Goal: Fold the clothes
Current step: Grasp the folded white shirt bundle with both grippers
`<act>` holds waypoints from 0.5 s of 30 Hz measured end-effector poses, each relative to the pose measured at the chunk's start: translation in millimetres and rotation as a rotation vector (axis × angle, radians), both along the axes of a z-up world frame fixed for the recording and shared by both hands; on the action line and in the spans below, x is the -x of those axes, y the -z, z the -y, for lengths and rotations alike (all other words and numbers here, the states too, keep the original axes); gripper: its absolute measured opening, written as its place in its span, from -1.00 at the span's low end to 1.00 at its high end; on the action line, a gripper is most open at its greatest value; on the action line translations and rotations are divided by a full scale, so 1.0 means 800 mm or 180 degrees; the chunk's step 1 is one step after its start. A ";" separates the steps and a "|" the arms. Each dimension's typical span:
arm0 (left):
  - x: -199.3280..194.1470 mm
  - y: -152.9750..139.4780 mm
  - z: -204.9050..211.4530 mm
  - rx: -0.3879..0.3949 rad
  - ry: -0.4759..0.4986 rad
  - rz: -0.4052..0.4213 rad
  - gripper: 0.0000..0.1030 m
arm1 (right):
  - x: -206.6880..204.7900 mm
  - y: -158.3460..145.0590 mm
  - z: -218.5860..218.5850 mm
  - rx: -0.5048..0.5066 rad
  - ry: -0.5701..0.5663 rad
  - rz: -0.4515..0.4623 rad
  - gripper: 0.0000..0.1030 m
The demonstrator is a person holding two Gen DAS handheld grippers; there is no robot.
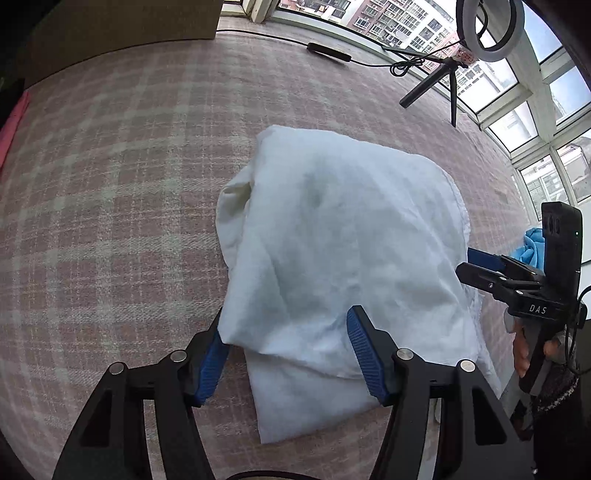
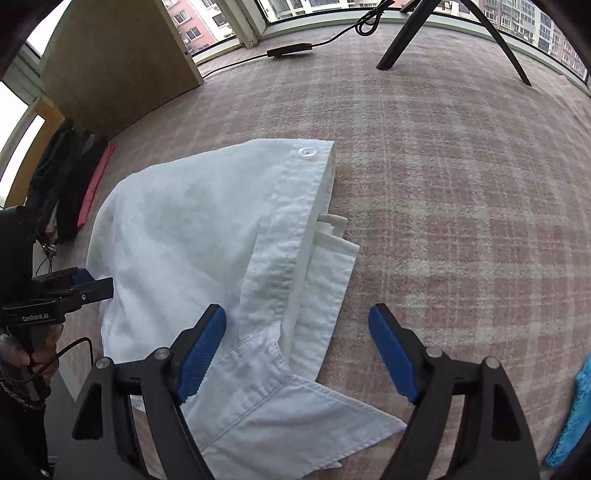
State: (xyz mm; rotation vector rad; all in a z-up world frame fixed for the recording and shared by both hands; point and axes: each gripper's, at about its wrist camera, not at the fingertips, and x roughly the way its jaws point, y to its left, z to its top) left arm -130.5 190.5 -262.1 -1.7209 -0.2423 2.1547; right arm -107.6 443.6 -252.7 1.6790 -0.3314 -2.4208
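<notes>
a white shirt lies folded in a rumpled bundle near the middle of the table, which is covered in a woven pink-and-cream plaid cloth.

the left gripper has its blue ribbed fingers spread apart at the near end of the shirt, the cloth bulging between them with nothing pinched. this view shows only smooth, creased cotton, plus a ring light on a black tripod at the table's far right corner and a black cable along the far edge.

the right gripper is likewise open, one finger over the shirt, the other over bare table. only this view shows the stitched collar band, a clear button and the pointed collar tip toward the near edge. it also shows a brown board at the far left corner and dark and pink folded clothes at the left edge.

a blue cloth sits at the right edge.
</notes>
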 end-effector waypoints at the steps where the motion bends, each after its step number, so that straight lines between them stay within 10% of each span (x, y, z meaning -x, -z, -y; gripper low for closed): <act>1: -0.001 0.000 -0.002 0.0026 0.0006 -0.0018 0.17 | -0.002 0.001 0.006 -0.0101 -0.0080 -0.0045 0.58; 6: -0.007 -0.001 -0.015 0.0154 0.0037 -0.0106 0.14 | -0.006 0.005 0.021 -0.0083 -0.0196 -0.0164 0.54; 8: -0.009 -0.001 -0.019 0.0205 0.0050 -0.0141 -0.01 | -0.007 0.006 0.025 -0.0040 -0.0261 -0.0184 -0.06; 12: -0.013 -0.007 -0.026 0.0239 0.0066 -0.0218 -0.38 | -0.005 0.008 0.026 0.0030 -0.0423 -0.0177 -0.23; 15: -0.014 -0.020 -0.024 0.0151 0.0062 -0.0285 -0.63 | -0.002 0.009 0.018 0.0268 -0.0436 -0.0145 -0.75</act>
